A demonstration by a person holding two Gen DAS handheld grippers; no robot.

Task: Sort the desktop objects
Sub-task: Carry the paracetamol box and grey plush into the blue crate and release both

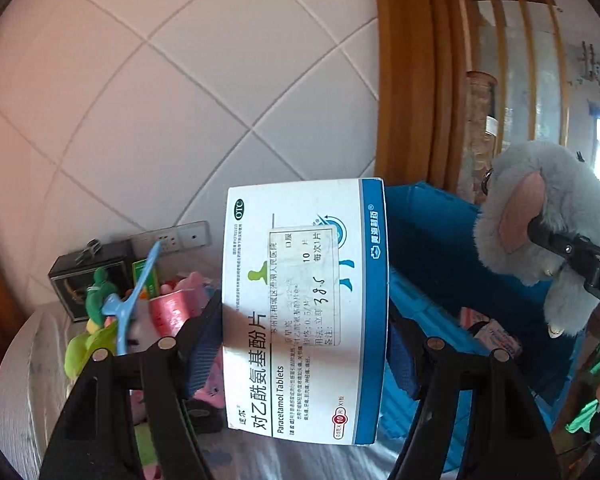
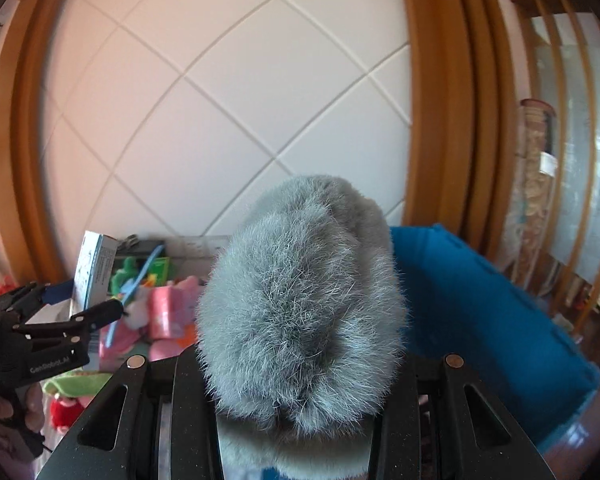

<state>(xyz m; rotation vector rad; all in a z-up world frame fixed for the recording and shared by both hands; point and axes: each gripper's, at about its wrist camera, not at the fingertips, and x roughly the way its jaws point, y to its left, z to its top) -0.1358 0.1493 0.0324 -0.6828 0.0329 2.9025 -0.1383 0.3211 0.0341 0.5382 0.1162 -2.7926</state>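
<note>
Left gripper (image 1: pixel 306 344): jaws pinched on a medicine box (image 1: pixel 304 312), blue pads pressing its two long edges. Box is held up off the table, printed face to the camera, white with a blue band, "Paracetamol Tablets" readable, a pharmacy label stuck on it. In the right wrist view the same box (image 2: pixel 92 268) shows edge-on in the left gripper (image 2: pixel 76 300), left of the toy.

Right gripper (image 2: pixel 300 364): jaws clamped on a grey plush toy (image 2: pixel 304 300), fur bulging out between and over the fingers. The toy fills the middle of that view. From the left wrist view the plush toy (image 1: pixel 540 224) is to the right of the box, pink ear patch showing, with a black finger (image 1: pixel 572 248) of the right gripper pressed into it.

Blue bin (image 1: pixel 440 248) sits just behind and right of the box, below the toy; packets lie inside it. Left of the box, a heap of small toys (image 1: pixel 168 312): pink plush, green plush, a blue plastic hanger (image 1: pixel 140 284) sticking up. Behind the heap, a black box (image 1: pixel 88 276) and a wall socket (image 1: pixel 180 236) on the white tiled wall (image 1: pixel 180 80). Wooden frame (image 1: pixel 416 80) stands right of the wall, above the bin.
</note>
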